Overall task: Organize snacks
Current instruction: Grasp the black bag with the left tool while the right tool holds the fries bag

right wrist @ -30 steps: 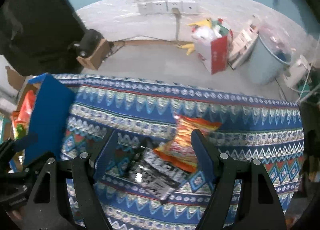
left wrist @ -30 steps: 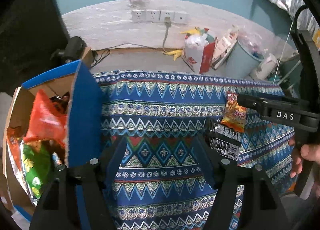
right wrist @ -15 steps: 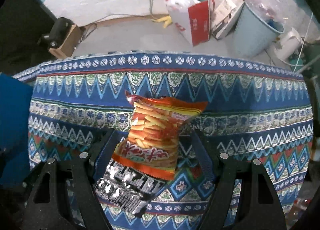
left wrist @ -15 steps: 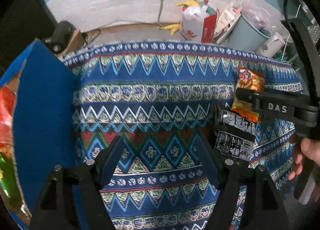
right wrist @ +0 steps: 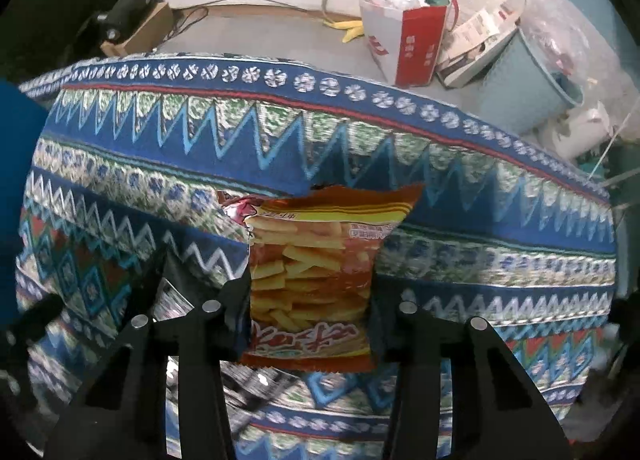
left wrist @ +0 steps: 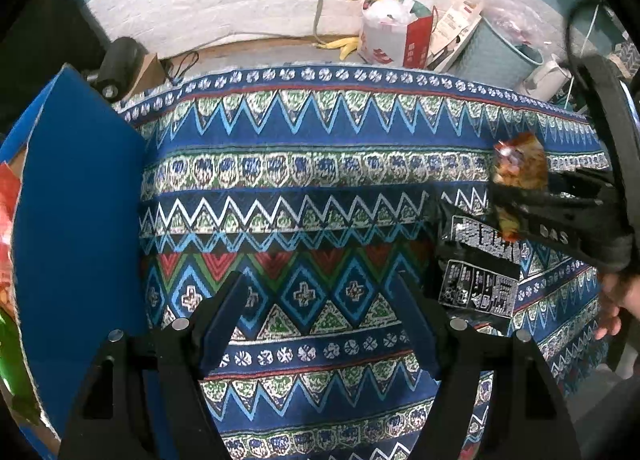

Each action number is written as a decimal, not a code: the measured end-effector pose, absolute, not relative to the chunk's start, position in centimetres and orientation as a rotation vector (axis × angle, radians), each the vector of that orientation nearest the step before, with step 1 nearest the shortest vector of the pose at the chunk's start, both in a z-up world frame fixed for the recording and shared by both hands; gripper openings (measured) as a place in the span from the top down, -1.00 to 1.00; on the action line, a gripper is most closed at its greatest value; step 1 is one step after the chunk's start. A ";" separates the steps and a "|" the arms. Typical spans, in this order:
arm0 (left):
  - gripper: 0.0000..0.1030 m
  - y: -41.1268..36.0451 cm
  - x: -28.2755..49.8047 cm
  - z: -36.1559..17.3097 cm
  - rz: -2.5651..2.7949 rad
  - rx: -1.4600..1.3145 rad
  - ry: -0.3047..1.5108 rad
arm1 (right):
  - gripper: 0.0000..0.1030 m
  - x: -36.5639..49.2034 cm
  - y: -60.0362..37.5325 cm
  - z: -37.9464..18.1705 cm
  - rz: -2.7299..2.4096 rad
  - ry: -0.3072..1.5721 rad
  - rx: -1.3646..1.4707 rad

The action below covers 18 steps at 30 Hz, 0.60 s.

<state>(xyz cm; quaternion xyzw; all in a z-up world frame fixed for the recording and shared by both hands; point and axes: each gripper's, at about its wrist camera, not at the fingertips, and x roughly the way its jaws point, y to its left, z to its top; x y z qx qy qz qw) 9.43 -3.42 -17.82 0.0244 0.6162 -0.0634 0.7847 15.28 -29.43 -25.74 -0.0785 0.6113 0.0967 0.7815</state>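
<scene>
right hand-held gripper (right wrist: 310, 296): jaws just closed onto orange snack packet (right wrist: 316, 276) | left hand-held gripper (left wrist: 324, 300): parted, empty

A table with a bright blue zigzag cloth (left wrist: 304, 164) holds a black snack packet (left wrist: 476, 280), an orange bag of fries snacks (right wrist: 312, 280) and a blue box (left wrist: 80, 220) at its left.
</scene>
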 end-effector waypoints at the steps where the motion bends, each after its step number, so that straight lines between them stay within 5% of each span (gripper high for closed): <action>1: -0.48 -3.2 9.3 -18.1 -0.138 0.035 1.344 | 0.16 14.9 -29.5 -25.9 0.213 1.330 -0.189; 18: -0.51 -4.0 7.1 -17.9 -0.166 -0.059 1.427 | 0.17 5.8 -29.2 -26.8 0.307 1.415 -0.072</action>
